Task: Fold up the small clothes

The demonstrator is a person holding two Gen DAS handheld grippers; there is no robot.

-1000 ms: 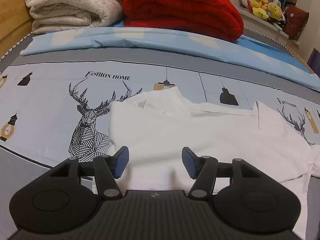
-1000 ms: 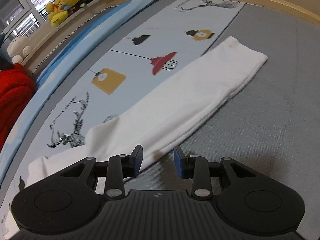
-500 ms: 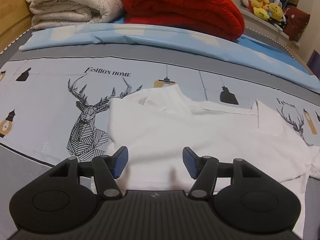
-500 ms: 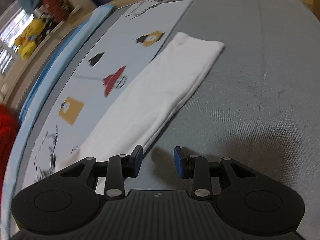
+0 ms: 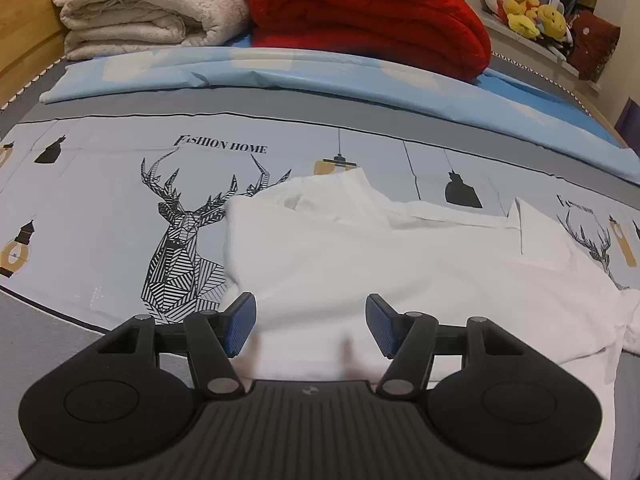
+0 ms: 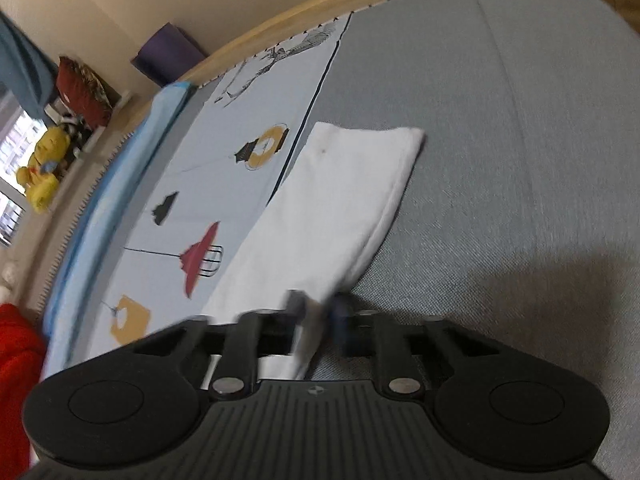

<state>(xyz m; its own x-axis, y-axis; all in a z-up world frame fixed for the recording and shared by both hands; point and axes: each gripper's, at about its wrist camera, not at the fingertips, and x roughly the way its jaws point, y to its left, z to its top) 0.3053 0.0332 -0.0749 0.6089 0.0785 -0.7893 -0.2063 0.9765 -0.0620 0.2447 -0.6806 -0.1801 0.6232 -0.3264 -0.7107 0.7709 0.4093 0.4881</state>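
A white long-sleeved top (image 5: 360, 256) lies spread on the printed bed cover (image 5: 100, 184), collar toward the pillows. My left gripper (image 5: 310, 322) hovers over the top's near hem, its blue pads wide apart with nothing pinched between them. In the right wrist view, the top's long sleeve (image 6: 348, 184) stretches away across the grey part of the cover (image 6: 500, 160). My right gripper (image 6: 318, 312) is shut on the sleeve's near edge, with white cloth squeezed between its blurred pads.
A folded cream blanket (image 5: 140, 8) and a red blanket (image 5: 360, 12) are stacked at the head of the bed, behind a light blue sheet (image 5: 280, 72). Plush toys (image 5: 532, 16) sit on a ledge. The bed's wooden rim (image 6: 280, 20) curves beyond the sleeve.
The right gripper slid along the sleeve toward its cuff, rolled, and closed on the sleeve's edge. The left gripper stayed where it was, still open.
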